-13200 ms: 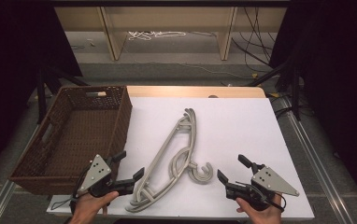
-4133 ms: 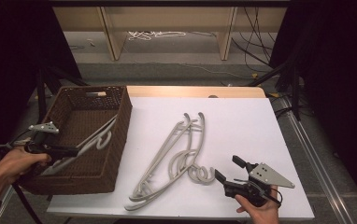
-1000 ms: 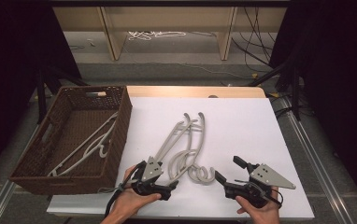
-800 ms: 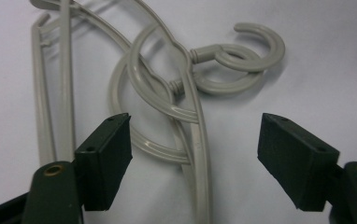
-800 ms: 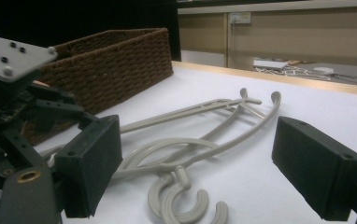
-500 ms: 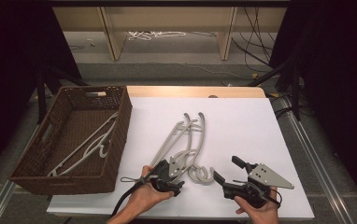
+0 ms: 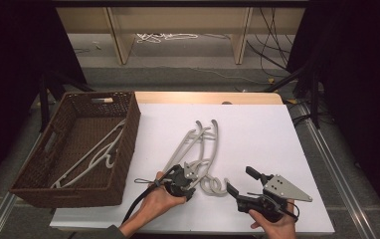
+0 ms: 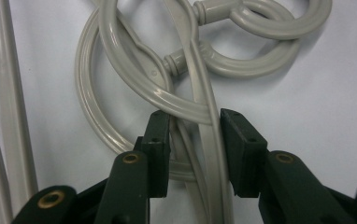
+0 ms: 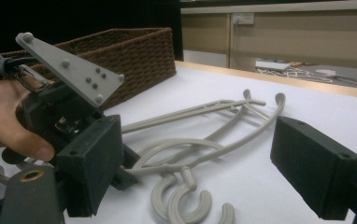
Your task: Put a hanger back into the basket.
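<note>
**benchrat:** So how far along is the hanger sorting here? Going by the wicker basket as the landmark.

**gripfan:** Partway, I'd say. There's already one pale hanger in the basket, lying slantwise across the floor of it. The rest, a tangled pile of hangers, is on the white table just to the right of the basket, hooks toward the person's side. Looks like two or three in the tangle, hard to count since they overlap.

**benchrat:** And the grippers?

**gripfan:** The left gripper is down on the near end of the pile, right of the basket's front corner. Its jaws have just been closing, and in the left gripper view a hanger's curved bars sit between them. The pads look right up against the plastic, but I wouldn't swear it's a firm clamp yet. The right gripper is parked farther right of the basket, past the hooks, jaws wide apart and holding nothing.

**benchrat:** So what's left?

**gripfan:** My guess: finish the grab, lift that hanger free of the others without dragging them along, carry it left into the basket, then repeat for the remainder. Nothing lifted at this point.
</note>
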{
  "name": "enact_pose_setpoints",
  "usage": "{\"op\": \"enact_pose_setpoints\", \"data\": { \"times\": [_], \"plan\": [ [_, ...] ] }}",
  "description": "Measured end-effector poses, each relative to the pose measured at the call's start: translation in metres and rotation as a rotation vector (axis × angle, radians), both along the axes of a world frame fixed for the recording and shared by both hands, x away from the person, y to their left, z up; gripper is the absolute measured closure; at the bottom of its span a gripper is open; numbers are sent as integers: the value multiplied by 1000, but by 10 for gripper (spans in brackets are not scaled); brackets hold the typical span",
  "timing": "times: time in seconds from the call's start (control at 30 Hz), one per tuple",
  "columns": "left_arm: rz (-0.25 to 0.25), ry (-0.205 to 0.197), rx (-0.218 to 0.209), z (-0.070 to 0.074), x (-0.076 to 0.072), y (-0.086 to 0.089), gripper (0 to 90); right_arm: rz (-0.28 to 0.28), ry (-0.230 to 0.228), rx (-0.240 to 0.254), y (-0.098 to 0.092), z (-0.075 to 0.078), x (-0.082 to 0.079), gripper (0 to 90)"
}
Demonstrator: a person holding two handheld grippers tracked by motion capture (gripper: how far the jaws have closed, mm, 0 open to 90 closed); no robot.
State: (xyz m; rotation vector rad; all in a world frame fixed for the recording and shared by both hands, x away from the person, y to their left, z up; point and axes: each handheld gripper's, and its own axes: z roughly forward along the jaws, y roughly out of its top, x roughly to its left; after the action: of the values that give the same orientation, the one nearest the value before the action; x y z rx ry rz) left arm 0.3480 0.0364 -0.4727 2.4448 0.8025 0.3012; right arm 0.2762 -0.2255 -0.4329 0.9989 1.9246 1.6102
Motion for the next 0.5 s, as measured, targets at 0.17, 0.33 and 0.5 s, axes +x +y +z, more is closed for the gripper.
{"op": "enact_pose_setpoints", "data": {
  "times": [0.17, 0.33, 0.5],
  "plan": [
    [15, 18, -21, 3, 1, 4, 692, -1, 2, -3, 0, 1, -1, 183],
    [64, 96, -150, 4, 9, 20, 781, -13, -4, -10, -1, 1, -1, 184],
    [105, 90, -226, 13, 10, 31, 802, -9, 7, -11, -1, 1, -1, 184]
  ]
}}
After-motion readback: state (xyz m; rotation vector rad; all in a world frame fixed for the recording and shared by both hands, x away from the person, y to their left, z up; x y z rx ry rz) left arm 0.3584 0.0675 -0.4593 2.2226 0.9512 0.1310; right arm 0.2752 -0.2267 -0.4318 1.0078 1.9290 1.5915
